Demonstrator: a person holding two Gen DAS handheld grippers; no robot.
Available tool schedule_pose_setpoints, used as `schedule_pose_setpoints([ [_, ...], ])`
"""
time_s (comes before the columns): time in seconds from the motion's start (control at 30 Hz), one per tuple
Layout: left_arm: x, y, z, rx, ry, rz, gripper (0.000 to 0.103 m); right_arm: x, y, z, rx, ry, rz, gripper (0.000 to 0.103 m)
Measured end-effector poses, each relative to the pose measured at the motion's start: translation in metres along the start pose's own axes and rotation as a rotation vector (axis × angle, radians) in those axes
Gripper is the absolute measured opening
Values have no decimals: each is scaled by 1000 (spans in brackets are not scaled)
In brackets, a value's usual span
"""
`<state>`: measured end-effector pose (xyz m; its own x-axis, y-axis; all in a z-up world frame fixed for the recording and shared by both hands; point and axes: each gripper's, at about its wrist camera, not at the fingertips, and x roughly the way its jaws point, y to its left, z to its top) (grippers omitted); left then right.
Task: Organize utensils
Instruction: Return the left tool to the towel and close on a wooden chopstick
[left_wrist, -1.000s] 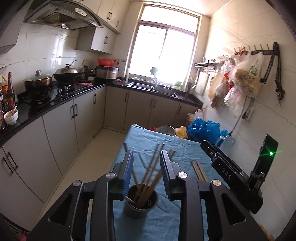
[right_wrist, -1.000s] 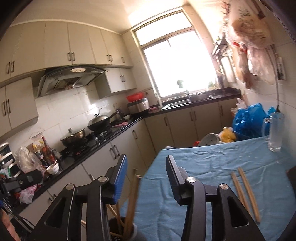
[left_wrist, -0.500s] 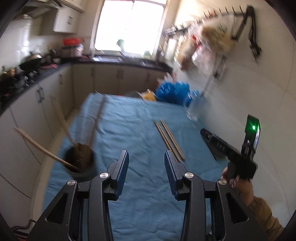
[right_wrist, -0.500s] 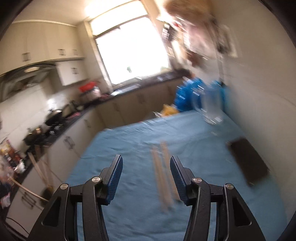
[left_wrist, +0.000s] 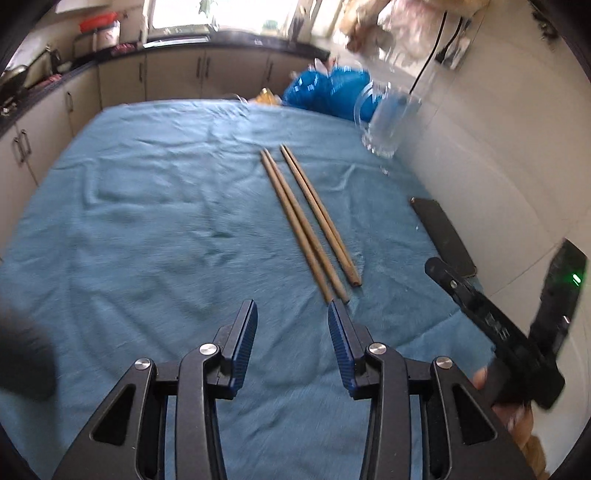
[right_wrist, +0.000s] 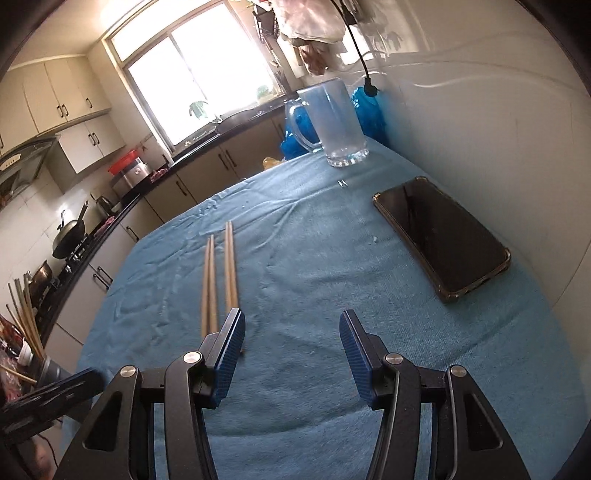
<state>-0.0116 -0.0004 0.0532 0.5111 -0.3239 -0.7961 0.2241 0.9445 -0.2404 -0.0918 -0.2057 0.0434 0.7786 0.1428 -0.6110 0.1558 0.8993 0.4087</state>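
Note:
Three wooden chopsticks (left_wrist: 306, 221) lie side by side on the blue cloth (left_wrist: 147, 221), pointing away from me. My left gripper (left_wrist: 291, 310) hovers just short of their near ends, open and empty, its right finger beside the nearest tips. In the right wrist view the same chopsticks (right_wrist: 218, 277) run up from behind the left finger of my right gripper (right_wrist: 291, 321), which is also open and empty. The dark utensil holder (right_wrist: 48, 369), with several chopsticks in it, stands at the far left edge. It is only a dark blur in the left wrist view.
A glass mug (right_wrist: 332, 125) stands at the table's far right by the wall, and a black phone (right_wrist: 443, 236) lies nearer along that wall. A blue plastic bag (left_wrist: 325, 88) sits beyond the table. Kitchen cabinets and counter run along the left.
Both grippers have swung down and to the right, away from the utensil holder and over to the loose chopsticks. Both pairs of jaws stand a little wider than a second ago.

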Motion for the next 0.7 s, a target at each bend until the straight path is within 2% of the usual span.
schedule_pose_setpoints([
  [0.13, 39, -18, 14, 49, 34, 17, 33, 8, -11, -2, 25, 0, 16, 58],
  [0.2, 55, -24, 18, 78, 47, 42, 24, 11, -12, -2, 39, 4, 28, 58],
  [0.3, 74, -28, 21, 101, 77, 69, 17, 14, -16, -2, 59, 17, 48, 58],
  [0.4, 77, -32, 23, 119, 64, 100, 9, 16, -15, -3, 67, 19, 60, 58],
  [0.5, 77, -31, 25, 127, 73, 124, 7, 16, -9, -3, 42, 26, 63, 58],
  [0.7, 61, 4, 22, 50, 89, 143, 6, 19, 22, 1, -56, 80, 130, 58],
])
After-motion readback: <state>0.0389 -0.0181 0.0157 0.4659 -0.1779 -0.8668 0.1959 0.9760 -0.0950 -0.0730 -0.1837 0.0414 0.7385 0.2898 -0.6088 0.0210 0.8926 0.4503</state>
